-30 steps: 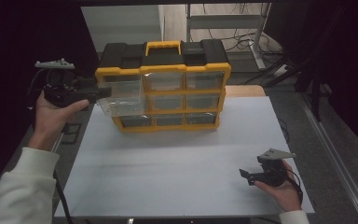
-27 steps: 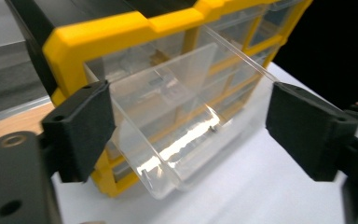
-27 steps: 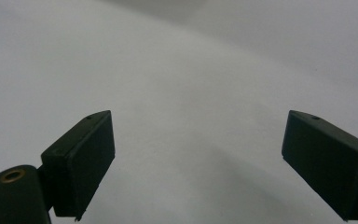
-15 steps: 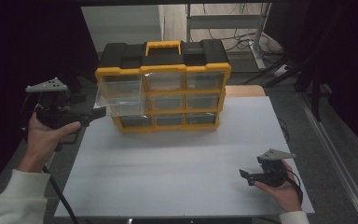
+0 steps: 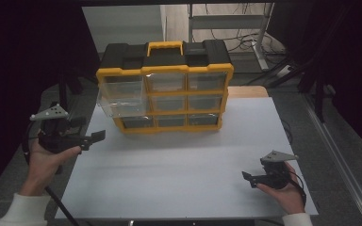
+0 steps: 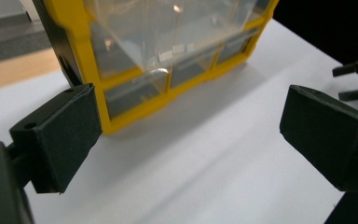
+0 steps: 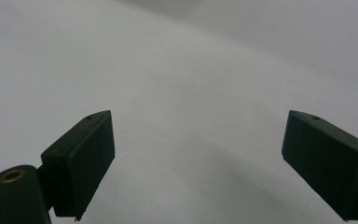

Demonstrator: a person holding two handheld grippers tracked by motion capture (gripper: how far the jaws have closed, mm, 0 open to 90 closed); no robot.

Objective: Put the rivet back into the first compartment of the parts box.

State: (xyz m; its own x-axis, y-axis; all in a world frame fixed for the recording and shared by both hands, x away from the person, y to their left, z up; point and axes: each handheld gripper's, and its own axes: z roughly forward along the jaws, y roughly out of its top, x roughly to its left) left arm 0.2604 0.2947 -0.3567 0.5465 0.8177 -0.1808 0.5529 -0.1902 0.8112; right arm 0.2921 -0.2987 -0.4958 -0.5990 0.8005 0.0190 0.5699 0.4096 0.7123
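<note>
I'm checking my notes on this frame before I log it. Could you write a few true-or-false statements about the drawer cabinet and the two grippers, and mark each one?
1. A clear drawer on the left side of the yellow drawer cabinet sticks out from its front. True.
2. The left gripper is clamped on that drawer. False: its jaws stand wide apart, off the cabinet, with nothing between them.
3. The right gripper is open over the bare white table. True.
4. The cabinet's carry handle is black. False: it is yellow, set in a black top.
5. The cabinet lies flat on its back. False: it stands upright, drawers facing the person.
</note>
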